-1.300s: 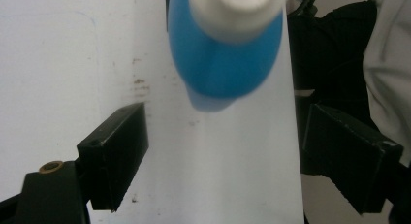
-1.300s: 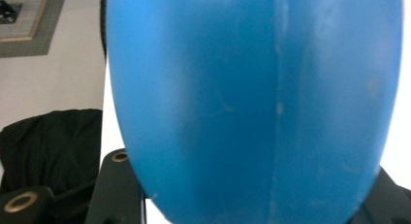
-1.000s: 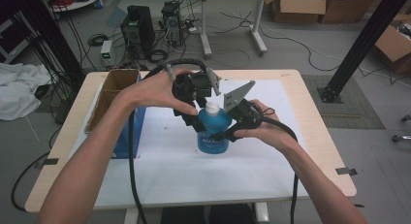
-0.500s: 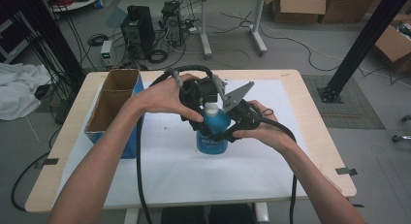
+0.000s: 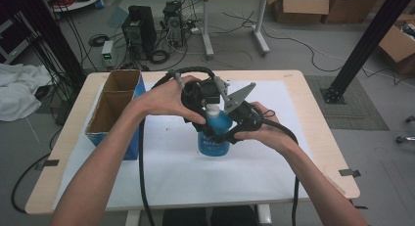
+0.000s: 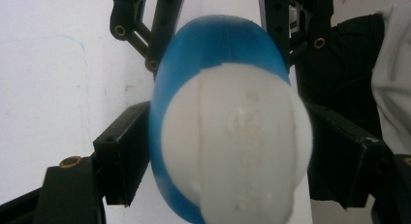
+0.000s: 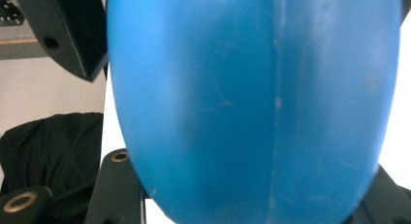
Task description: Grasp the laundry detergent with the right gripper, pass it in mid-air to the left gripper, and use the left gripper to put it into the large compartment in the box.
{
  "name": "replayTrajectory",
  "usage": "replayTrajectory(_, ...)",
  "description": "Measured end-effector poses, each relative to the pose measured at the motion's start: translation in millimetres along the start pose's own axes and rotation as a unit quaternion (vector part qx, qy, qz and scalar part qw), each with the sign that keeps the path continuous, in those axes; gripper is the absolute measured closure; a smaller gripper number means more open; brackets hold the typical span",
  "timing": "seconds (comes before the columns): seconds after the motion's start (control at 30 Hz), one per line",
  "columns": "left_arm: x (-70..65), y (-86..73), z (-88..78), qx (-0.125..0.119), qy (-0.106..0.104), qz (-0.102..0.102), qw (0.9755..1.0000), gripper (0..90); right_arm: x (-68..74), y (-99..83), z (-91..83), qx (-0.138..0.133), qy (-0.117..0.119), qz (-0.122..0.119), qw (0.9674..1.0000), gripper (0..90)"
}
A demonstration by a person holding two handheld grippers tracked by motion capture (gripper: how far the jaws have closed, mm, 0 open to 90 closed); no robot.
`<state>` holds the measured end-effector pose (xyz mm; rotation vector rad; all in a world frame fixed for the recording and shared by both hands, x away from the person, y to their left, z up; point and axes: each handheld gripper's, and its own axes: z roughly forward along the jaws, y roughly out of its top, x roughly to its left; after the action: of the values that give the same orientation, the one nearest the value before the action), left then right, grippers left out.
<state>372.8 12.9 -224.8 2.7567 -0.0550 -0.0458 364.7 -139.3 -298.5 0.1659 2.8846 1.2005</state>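
- The left gripper (image 5: 209, 104) is held over the top of the blue bottle (image 5: 214, 133), the left forearm reaching in from the bottom left edge of the table (image 5: 313, 138) with the wrist bent inward.
- In the left gripper view its jaws are seen on either side of the white cap (image 6: 235, 146); they have just been closing, and the pads appear to touch the cap's sides.
- The right gripper (image 5: 230, 130) is brought in level from the right, and the bottle's body is clamped firmly between its jaws.
- The bottle is stood upright on the white sheet (image 5: 171, 162), about mid-table, well apart from the cardboard box (image 5: 113, 108) at the left edge.
- Against the earlier frames, the left hand is seen settled lower onto the cap; the right hand and the bottle are unchanged.
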Motion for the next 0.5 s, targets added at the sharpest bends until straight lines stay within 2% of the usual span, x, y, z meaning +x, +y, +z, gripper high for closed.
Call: replayTrajectory(0.5,-0.1,0.6,1.2,-0.002,0.010,0.002,1.0000,32.7,0.8,-2.0,1.3,-0.001,-0.001,0.004,1.0000,44.9)
